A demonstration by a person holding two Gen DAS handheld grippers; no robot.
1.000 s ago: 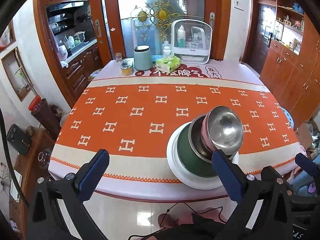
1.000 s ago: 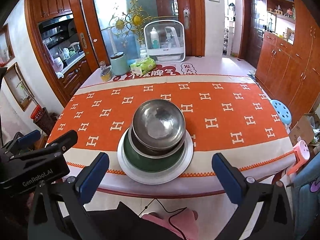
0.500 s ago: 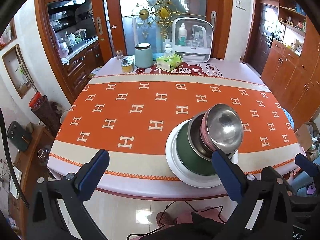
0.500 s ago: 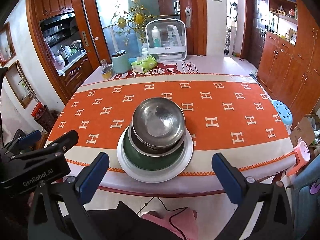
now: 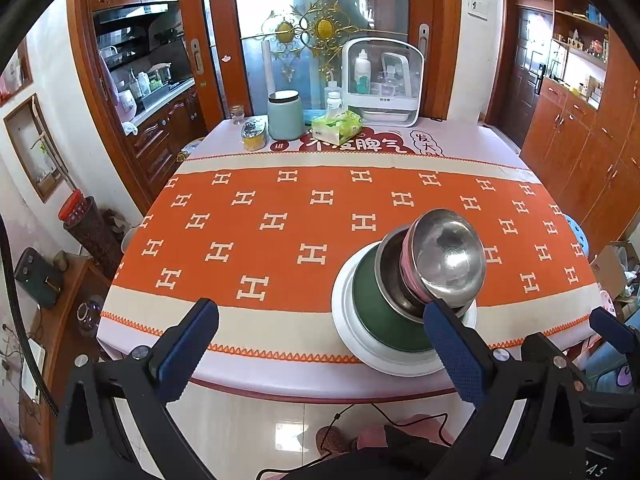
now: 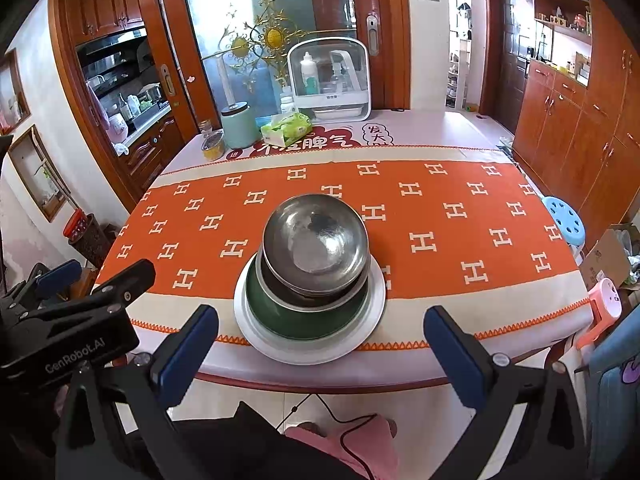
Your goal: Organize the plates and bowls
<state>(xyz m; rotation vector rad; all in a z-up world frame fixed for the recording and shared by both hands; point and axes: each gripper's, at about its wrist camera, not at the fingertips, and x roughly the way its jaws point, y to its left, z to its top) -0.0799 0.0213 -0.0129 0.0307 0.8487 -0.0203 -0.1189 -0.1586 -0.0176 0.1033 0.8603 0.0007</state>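
One stack stands near the table's front edge: a white plate [image 6: 352,350] at the bottom, a green bowl [image 6: 280,322] on it, a steel bowl and a pink-rimmed one inside, and a shiny steel bowl [image 6: 316,240] on top. In the left wrist view the stack sits at the right, with the white plate [image 5: 360,344], green bowl [image 5: 376,308] and top steel bowl [image 5: 448,258]. My left gripper [image 5: 320,348] is open and empty, short of the table edge. My right gripper [image 6: 320,348] is open and empty, centred in front of the stack.
The table carries an orange H-patterned cloth [image 6: 440,208]. At its far end stand a mint canister [image 6: 239,126], a tissue box [image 6: 286,128], a small tin [image 6: 212,148] and a white lidded box [image 6: 329,78]. A blue stool [image 6: 566,220] stands at the right; wooden cabinets line both sides.
Both grippers have drawn back slightly from the table, so it sits a little farther off. The stack has not moved and both grippers stay open.
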